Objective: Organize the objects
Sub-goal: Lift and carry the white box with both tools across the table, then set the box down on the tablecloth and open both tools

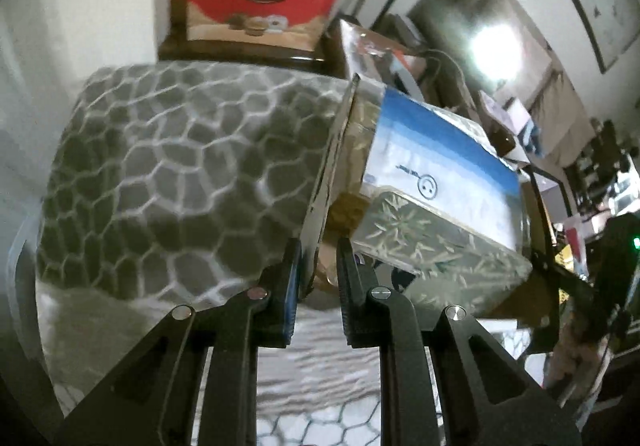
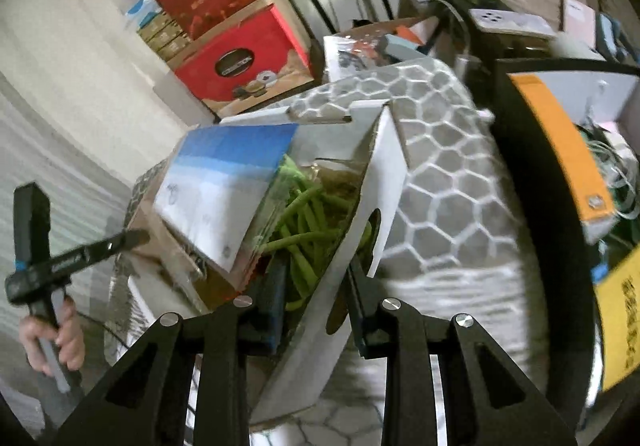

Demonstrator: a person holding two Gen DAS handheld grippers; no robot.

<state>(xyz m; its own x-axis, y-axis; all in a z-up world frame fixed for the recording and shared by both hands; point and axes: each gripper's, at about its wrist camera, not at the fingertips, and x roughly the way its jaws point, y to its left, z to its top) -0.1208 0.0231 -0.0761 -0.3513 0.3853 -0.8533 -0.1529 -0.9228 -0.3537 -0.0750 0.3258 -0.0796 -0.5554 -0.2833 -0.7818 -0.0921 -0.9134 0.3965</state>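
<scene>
My left gripper has its jaws pinched on the thin side flap of the cardboard box, right at the box's near edge. Over on the other side, my right gripper has its jaws clamped on the white handle flap of that same box, so it hangs between my two hands above the honeycomb-patterned bed cover. Inside the box I see a blue-and-white carton lying tilted, and a clear bag of green beans beside it. Further back, red boxes stand stacked against the wall, past the far edge of the bed.
</scene>
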